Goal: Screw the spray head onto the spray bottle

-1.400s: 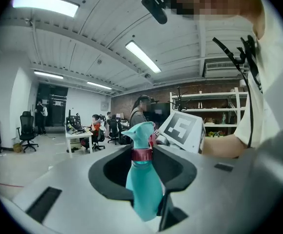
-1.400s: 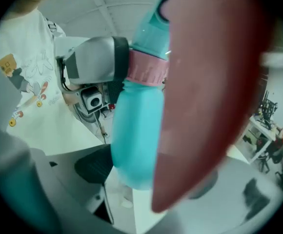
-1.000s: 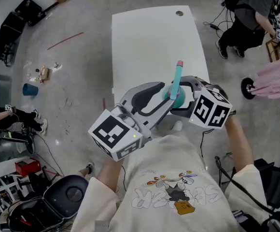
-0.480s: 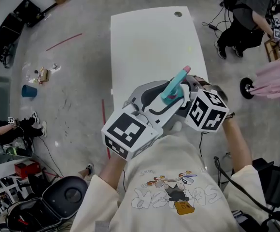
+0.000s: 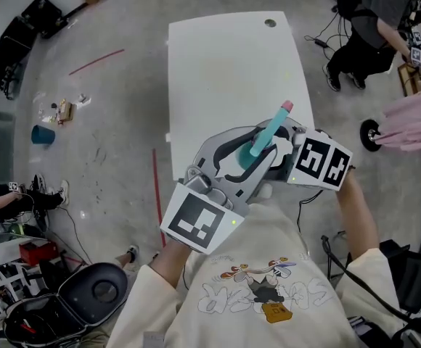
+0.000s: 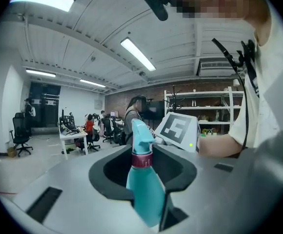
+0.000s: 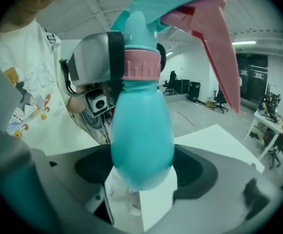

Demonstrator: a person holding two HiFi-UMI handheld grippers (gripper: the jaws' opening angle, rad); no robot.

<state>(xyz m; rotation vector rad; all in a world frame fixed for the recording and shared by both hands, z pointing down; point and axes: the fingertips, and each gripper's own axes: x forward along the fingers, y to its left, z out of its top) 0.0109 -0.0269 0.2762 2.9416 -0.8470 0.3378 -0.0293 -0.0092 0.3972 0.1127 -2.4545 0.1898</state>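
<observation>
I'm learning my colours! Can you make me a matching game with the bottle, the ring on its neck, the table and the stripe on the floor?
Things:
1. bottle
2. ring
3. table
4. floor stripe

Colours:
A. white
B. red
C. teal
D. pink

Pairs: 1-C, 2-D, 3-A, 4-B
</observation>
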